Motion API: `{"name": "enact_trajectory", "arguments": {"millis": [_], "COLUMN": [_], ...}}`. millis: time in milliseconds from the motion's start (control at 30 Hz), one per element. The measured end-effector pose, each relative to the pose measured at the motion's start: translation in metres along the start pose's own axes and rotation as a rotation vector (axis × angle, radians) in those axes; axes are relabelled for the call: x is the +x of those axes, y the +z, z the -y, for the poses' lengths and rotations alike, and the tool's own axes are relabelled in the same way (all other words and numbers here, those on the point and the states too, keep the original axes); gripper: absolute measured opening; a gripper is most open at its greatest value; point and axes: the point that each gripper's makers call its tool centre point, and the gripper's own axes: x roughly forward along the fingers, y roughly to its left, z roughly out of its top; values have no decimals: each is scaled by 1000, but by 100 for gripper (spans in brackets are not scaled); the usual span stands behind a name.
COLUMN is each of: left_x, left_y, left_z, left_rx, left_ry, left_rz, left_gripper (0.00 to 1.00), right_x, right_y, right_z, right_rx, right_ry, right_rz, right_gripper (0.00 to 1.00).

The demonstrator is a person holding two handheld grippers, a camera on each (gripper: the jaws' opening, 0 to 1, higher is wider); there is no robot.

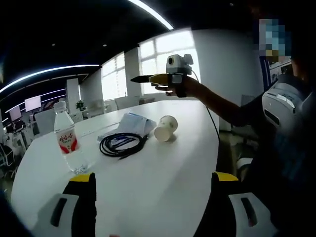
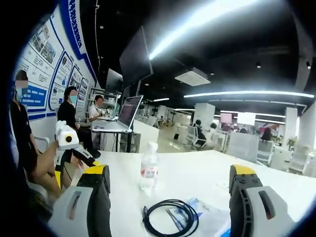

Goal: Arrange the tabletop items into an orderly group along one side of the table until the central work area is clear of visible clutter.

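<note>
On the white table (image 1: pixel 163 173) stand a clear water bottle (image 1: pixel 67 140) with a red label, a black cable coil (image 1: pixel 122 144), a white paper cup (image 1: pixel 166 128) lying on its side, and a blue-white packet (image 1: pixel 131 123) behind the coil. My left gripper (image 1: pixel 154 177) hovers open over the near table edge, nothing between its jaws. A hand holds my right gripper (image 1: pixel 140 78) above the cup's far side. In the right gripper view, my right gripper (image 2: pixel 170 180) is open and empty, facing the bottle (image 2: pixel 149 168), coil (image 2: pixel 170 218) and packet (image 2: pixel 200 212); the left gripper (image 2: pixel 91 159) is at left.
The table's curved edge (image 1: pixel 217 148) runs along the right, beside a person in dark clothes. An open laptop (image 2: pixel 126 112) sits on a farther desk, with seated people (image 2: pixel 69 116) along the wall. Office desks and chairs lie beyond.
</note>
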Motion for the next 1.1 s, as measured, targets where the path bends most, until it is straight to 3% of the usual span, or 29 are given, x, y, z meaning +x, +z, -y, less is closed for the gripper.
{"name": "enact_trajectory", "arguments": {"millis": [333,400,733,933,1100], "left_x": [8,11,24,35,43], "left_y": [4,6,18,23,30], "left_z": [-13,-13,-23,-28,-30], "left_rx": [8,3,-34,-34,-47], "left_ry": [52,55,107,137,140], "left_rz": [12,9,43,25,34], "left_gripper": [84,81,74,70,67], "right_x": [8,10,14,15,17], "right_y": [-34,-41,-56,-68,-75], "right_z": [2,0,2,5,7], "right_rx": [5,29,20,3,2], "right_ry": [-13,1,-11,-21,-21], "right_rz": [-77,-92,-140,-185,-209], "right_gripper": [89,82,75,63,60]}}
